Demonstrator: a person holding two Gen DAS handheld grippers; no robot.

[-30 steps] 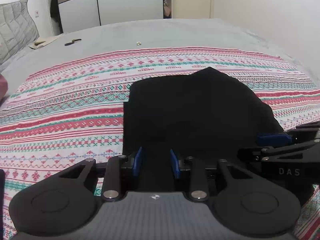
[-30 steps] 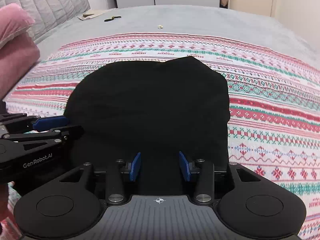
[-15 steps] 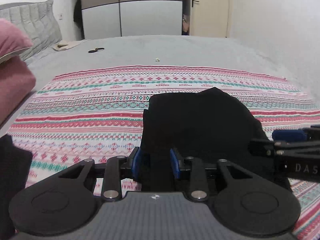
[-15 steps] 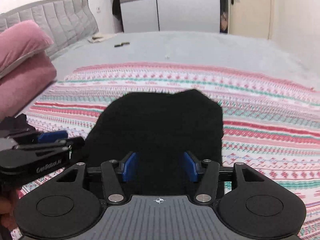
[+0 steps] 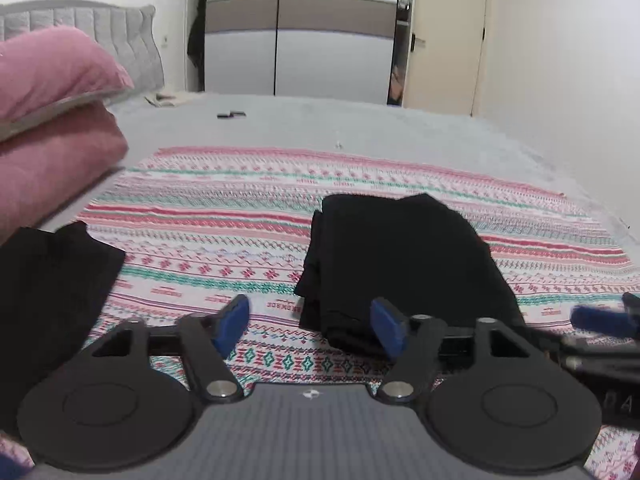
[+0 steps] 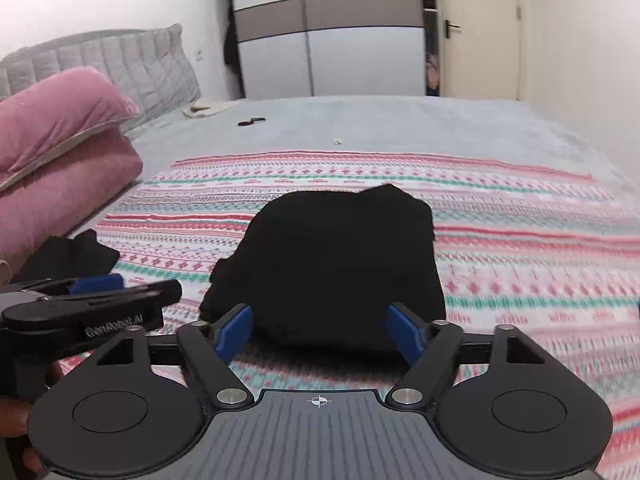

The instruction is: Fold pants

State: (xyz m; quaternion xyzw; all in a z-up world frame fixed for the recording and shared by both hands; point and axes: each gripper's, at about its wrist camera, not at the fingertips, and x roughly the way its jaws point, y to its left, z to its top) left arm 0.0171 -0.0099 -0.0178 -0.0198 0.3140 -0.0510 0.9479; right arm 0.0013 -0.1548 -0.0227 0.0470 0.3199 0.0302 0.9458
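Pants (image 5: 404, 264): black, folded into a compact bundle, lying on the striped blanket in front of both your tools; layered edges show on the bundle's left side in the left wrist view.
Pants, right view (image 6: 340, 268): the bundle fills the middle of the frame, its near edge just ahead of your right fingers.
Blanket (image 5: 224, 216): red, green and white patterned bands, spread flat over the grey bed.
Left gripper (image 5: 310, 326): your fingers are spreading apart at this moment; nothing is clamped, and only the near left corner of the pants shows between the blue pads, clear of them.
Left pads (image 5: 232, 322): blue; the left one stands over bare blanket, the right one in front of the bundle's edge.
Right gripper (image 6: 320, 334): your fingers are also spreading apart; the near edge of the pants sits between them, but the pads do not press on it.
Each tool in the other's view: your right tool enters the left view at the right edge (image 5: 600, 320), blurred; your left tool lies at the left of the right view (image 6: 96, 284).
Second cloth (image 5: 48, 280): another black garment, lying on the blanket's left end, well apart from the pants.
Pillows (image 5: 52, 120): two pink ones stacked at the left, by the grey headboard.
Bed (image 6: 400, 124): grey cover, with small items lying far back.
Wardrobe (image 5: 300, 28): stands beyond the bed.
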